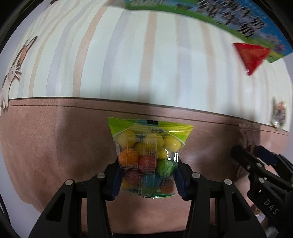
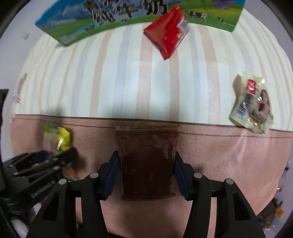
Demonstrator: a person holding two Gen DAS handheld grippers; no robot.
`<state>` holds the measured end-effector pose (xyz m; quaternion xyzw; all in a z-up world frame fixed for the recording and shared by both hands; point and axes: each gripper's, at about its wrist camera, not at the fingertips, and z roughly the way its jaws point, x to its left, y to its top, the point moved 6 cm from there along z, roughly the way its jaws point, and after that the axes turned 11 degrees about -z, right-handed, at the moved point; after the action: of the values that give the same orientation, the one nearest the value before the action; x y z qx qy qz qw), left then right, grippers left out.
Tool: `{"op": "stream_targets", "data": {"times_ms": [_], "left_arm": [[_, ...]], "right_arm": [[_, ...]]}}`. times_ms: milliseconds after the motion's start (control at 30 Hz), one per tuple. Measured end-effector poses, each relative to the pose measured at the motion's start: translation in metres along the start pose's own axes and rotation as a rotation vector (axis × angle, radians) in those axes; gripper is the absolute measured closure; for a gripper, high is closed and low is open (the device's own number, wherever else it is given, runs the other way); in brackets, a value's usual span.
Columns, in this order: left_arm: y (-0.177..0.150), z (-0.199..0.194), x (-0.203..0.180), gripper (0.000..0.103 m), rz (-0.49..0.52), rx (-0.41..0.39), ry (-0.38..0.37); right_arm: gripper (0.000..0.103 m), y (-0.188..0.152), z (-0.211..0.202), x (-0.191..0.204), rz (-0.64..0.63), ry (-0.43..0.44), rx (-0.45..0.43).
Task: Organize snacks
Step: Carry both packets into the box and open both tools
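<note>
Where stripes end, pink towel [image 2: 219, 155]

Dim, soft indoor light w/ my grippers' shadows on the pink towel [image 1: 55, 139], heavy fisheye bending at edges, motion blur on the milk carton [image 1: 228, 16] at 1 o'clock.

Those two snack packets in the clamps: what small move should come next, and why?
Probably carry both toward the milk carton box at the far edge: the left gripper already clamps the candy bag, the right gripper the brown packet, both over the towel.
</note>
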<state>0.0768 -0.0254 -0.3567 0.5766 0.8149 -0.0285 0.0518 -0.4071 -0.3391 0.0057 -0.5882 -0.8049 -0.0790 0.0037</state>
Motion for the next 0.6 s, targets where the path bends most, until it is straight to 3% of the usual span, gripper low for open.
{"op": "stream_targets", "data": {"times_ms": [133,267,433,600], "left_arm": [[0.005,-0.041,-0.015,0.058,0.022,-0.042,-0.065],[0.033,-0.100,-0.045,0.058,0.048,-0.116,-0.160],[0.114,-0.174,-0.084,0.057,0.123,-0.196,-0.251],[0.213,-0.198,-0.120,0.057,0.170,-0.201,-0.253]], "right_arm": [[0.045,0.007,-0.037,-0.002,0.029,0.078,-0.054],[0.045,0.039,-0.094,-0.013,0.031,0.132,-0.149],[0.045,0.116,-0.168,-0.049,0.000,0.107,-0.286],[0.045,0.221,-0.208,-0.095,-0.020,0.029,-0.349]]}}
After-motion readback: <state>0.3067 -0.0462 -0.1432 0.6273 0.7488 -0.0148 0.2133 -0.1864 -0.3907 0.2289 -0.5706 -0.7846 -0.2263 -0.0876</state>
